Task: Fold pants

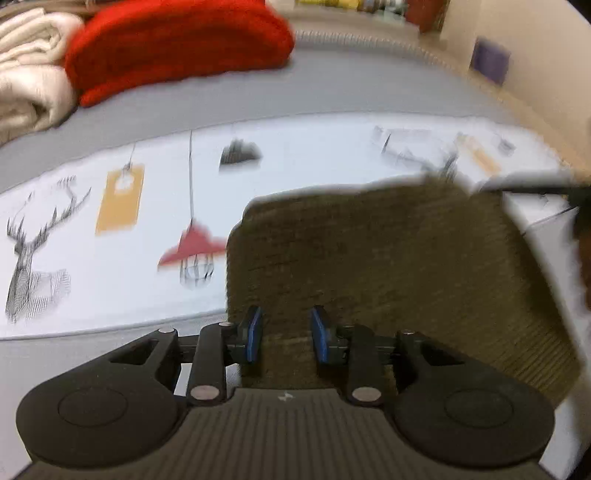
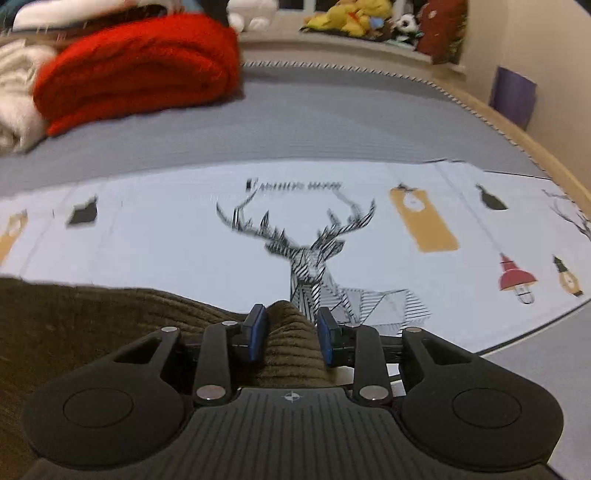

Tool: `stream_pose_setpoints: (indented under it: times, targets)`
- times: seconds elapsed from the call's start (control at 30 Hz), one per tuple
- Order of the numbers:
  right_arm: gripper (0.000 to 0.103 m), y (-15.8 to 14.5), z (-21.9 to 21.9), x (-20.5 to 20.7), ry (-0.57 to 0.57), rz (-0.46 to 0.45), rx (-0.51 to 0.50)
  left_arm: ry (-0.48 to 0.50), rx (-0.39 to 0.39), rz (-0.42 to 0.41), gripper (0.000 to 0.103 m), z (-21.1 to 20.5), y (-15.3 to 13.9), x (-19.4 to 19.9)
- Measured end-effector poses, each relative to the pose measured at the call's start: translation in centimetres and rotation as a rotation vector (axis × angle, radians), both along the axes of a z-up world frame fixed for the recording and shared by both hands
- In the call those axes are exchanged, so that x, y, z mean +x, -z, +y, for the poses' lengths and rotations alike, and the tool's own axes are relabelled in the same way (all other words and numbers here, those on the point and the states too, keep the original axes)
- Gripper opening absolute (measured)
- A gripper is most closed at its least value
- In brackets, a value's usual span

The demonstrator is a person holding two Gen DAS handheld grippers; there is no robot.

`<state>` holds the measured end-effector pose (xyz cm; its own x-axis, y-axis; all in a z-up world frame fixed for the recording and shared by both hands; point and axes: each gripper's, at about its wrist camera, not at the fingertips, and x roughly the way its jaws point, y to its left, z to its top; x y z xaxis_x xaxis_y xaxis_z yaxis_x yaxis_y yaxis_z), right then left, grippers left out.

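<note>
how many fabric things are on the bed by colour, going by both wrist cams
red: 1, the folded red knit blanket
cream: 1, the rolled cream fleece blanket
olive brown: 1, the olive-brown corduroy pants, with cloth between the fingers of both the left tool and the right tool
white printed: 1, the white sheet with deer and lamp prints
total: 4

A grey ribbed bed cover [image 2: 332,122] carries a white printed sheet with deer and lamp motifs [image 2: 166,243]. A folded red knit blanket [image 2: 140,66] lies beside a cream blanket [image 1: 29,74]. Beige wall [image 2: 554,55] at right. Plush toys [image 2: 354,18] line the ledge.
</note>
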<state>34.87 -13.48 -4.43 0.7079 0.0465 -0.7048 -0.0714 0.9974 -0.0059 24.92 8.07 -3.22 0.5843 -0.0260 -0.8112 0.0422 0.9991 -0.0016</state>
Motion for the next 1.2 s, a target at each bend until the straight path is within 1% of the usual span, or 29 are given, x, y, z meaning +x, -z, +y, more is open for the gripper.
stream_pose_setpoints:
  times: [0.07,0.13,0.2,0.23,0.3,0.33,0.37,0.4,0.43,0.47,0.5,0.53,0.6,0.63,0.67,0.7,0.73,0.77,0.8,0.83,0.87,0.93,1.0,1.03,1.07,1.1,1.13,1.17,1.2]
  targets:
    - [0.035,-2.2,-0.6,-1.5,0.025,-0.028,0.034,-0.008,-0.017,-0.014,0.037,0.1,-0.8,-0.2]
    - [0.043,-4.0,-1.2,-3.6,0.038,-0.039,0.079,0.013,-0.005,-0.044,0.036,-0.1,-1.9,-1.0]
    - [0.047,-5.0,-1.6,-6.3,0.044,-0.025,0.097,0.047,-0.012,-0.068,0.037,-0.2,-2.5,-1.9]
    - [0.05,-4.9,-1.7,-7.7,0.041,-0.004,0.09,0.066,-0.018,-0.059,0.037,-0.1,-2.5,-2.2]
    - [0.051,-4.0,-1.8,-9.7,0.05,0.075,0.054,0.098,-0.005,-0.004,0.039,-0.1,-1.8,-2.7]
    - [0.051,-3.1,-1.9,-10.2,0.064,0.131,0.042,0.109,0.015,0.042,0.044,-0.1,-0.9,-2.9]
    - [0.051,-1.8,-2.1,-10.5,0.079,0.205,0.034,0.123,0.043,0.067,0.052,-0.3,-0.2,-3.2]
    - [0.051,-0.3,-2.2,-10.4,0.082,0.293,0.018,0.124,0.066,0.057,0.055,-0.3,-0.1,-3.6]
    - [0.053,1.2,-2.4,-10.3,0.076,0.376,0.003,0.117,0.066,0.052,0.057,-0.2,-0.3,-3.8]
    - [0.054,2.0,-2.6,-10.4,0.077,0.399,0.007,0.111,0.058,0.053,0.057,-0.1,-0.6,-4.0]
    - [0.06,1.8,-2.9,-10.6,0.089,0.38,0.009,0.099,0.061,0.048,0.057,-0.1,-1.0,-4.4]
    - [0.062,1.3,-3.1,-10.7,0.094,0.359,0.009,0.086,0.073,0.028,0.057,0.0,-1.4,-5.1]
    - [0.059,-0.3,-3.7,-12.0,0.118,0.277,0.038,0.075,0.084,-0.024,0.06,-0.2,-3.1,-6.6]
    - [0.059,-1.3,-3.9,-13.0,0.126,0.232,0.066,0.079,0.081,-0.048,0.067,-0.4,-4.1,-7.5]
    - [0.06,-2.6,-4.2,-14.3,0.121,0.169,0.119,0.083,0.081,-0.081,0.077,-0.7,-5.2,-8.5]
    - [0.061,-3.7,-4.2,-15.5,0.108,0.121,0.151,0.077,0.087,-0.122,0.082,-0.9,-6.4,-9.3]
    - [0.065,-4.7,-4.0,-16.9,0.087,0.068,0.168,0.066,0.095,-0.169,0.089,-1.3,-7.5,-10.4]
    - [0.068,-5.8,-3.7,-18.4,0.062,0.013,0.164,0.057,0.098,-0.219,0.09,-1.6,-8.5,-11.8]
    - [0.075,-6.5,-3.4,-19.9,0.036,-0.038,0.154,0.053,0.096,-0.255,0.09,-2.0,-9.3,-13.1]
    - [0.082,-7.3,-3.2,-21.5,0.01,-0.087,0.142,0.045,0.096,-0.281,0.091,-2.5,-9.9,-14.4]
    - [0.086,-7.8,-3.1,-22.9,-0.013,-0.127,0.132,0.032,0.097,-0.299,0.091,-3.2,-10.4,-15.9]
    - [0.093,-8.4,-3.3,-25.7,-0.041,-0.184,0.124,0.022,0.078,-0.303,0.091,-4.4,-10.7,-18.5]
    - [0.095,-8.2,-4.1,-27.9,-0.038,-0.206,0.123,-0.01,0.06,-0.285,0.091,-5.6,-10.7,-20.4]
    - [0.096,-7.7,-4.7,-28.9,-0.026,-0.206,0.13,-0.026,0.041,-0.266,0.092,-6.2,-10.4,-21.3]
    - [0.096,-7.3,-5.1,-29.7,-0.011,-0.192,0.151,-0.032,0.011,-0.248,0.101,-6.5,-10.1,-21.9]
    - [0.096,-6.8,-5.5,-30.2,0.005,-0.165,0.174,-0.039,-0.026,-0.227,0.103,-6.9,-9.6,-22.6]
    - [0.096,-6.4,-5.6,-30.2,0.014,-0.144,0.184,-0.056,-0.053,-0.216,0.103,-7.1,-9.0,-23.3]
    - [0.096,-6.4,-5.5,-30.6,0.021,-0.14,0.182,-0.082,-0.058,-0.21,0.103,-7.4,-8.3,-23.8]
    - [0.096,-6.4,-5.2,-30.7,0.018,-0.153,0.168,-0.105,-0.046,-0.204,0.103,-7.6,-7.4,-24.1]
